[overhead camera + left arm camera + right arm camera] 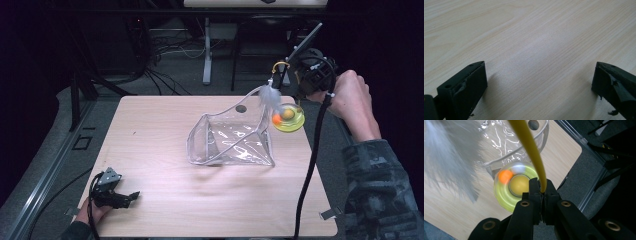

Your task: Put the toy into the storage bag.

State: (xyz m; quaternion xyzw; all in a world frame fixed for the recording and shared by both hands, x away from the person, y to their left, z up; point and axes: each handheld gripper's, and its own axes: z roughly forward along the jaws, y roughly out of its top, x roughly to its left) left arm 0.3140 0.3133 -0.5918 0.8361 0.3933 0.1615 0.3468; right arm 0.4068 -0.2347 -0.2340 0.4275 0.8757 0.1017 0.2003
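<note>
A cat toy hangs over the table's far right edge: a yellow-green round track [288, 118] with an orange ball [276, 119], a grey feather [270, 97] and a yellow wire stem [280, 64]. My right gripper [287, 66] is shut on that stem and holds the toy in the air. In the right gripper view its jaws [541, 186] pinch the yellow wire [529, 142], with the track [506, 192], the ball [505, 176] and the feather [449, 157] below. A clear plastic pouch [232, 140] stands with its mouth gaping mid-table, just left of the toy. My left gripper [131, 196] rests open on the near left corner [539, 82].
The wooden table [150, 125] has bare surface left of and in front of the pouch. The pouch [506, 142] has a round hanging hole at its top edge. Beyond the table lie dark floor, cables and a table leg [207, 55].
</note>
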